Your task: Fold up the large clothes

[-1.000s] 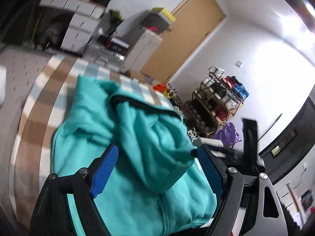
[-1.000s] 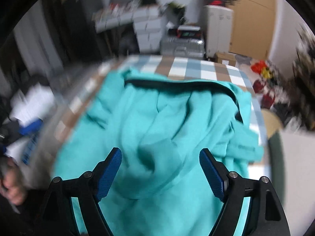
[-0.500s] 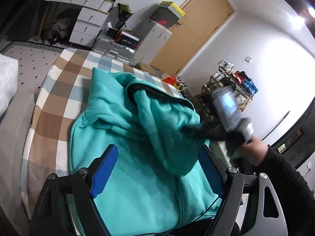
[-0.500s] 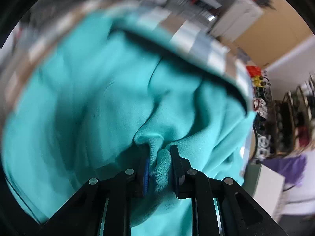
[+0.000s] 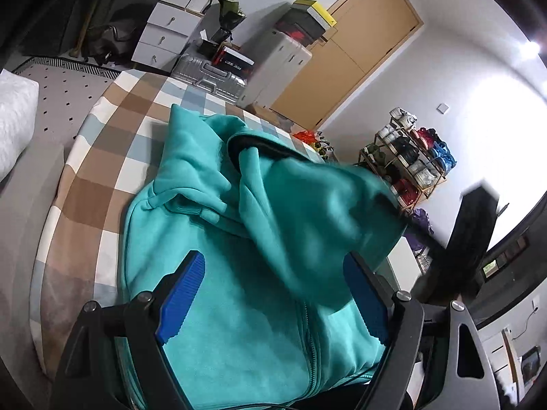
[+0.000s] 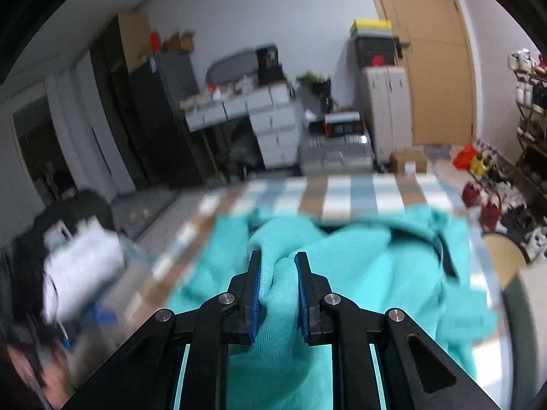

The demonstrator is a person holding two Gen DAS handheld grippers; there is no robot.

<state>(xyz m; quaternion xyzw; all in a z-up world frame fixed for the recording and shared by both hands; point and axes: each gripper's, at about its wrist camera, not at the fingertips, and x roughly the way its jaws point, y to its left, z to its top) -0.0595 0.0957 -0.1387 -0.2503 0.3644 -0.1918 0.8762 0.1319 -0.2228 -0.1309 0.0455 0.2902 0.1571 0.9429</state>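
Note:
A teal zip hoodie (image 5: 246, 273) lies crumpled on a brown, blue and white checked cover (image 5: 102, 171). My left gripper (image 5: 273, 294) hovers over its zipped front with the blue pads wide apart and nothing pinched. My right gripper (image 6: 277, 273) is shut on a bunched fold of the teal hoodie (image 6: 376, 290), which is lifted off the cover. In the left wrist view the raised fold hangs blurred at the right, with the dark body of the right gripper (image 5: 468, 239) beside it.
Beyond the cover stand white drawers (image 5: 164, 27), a silver suitcase (image 5: 208, 75), a grey cabinet (image 5: 277, 65) and a wooden door (image 5: 362, 51). A shoe rack (image 5: 410, 164) stands at the right. A white pillow (image 5: 13, 119) lies at the left.
My right gripper dropped onto the hoodie, closed on a fold and pulled it up and back. The left gripper stayed open over the zipper.

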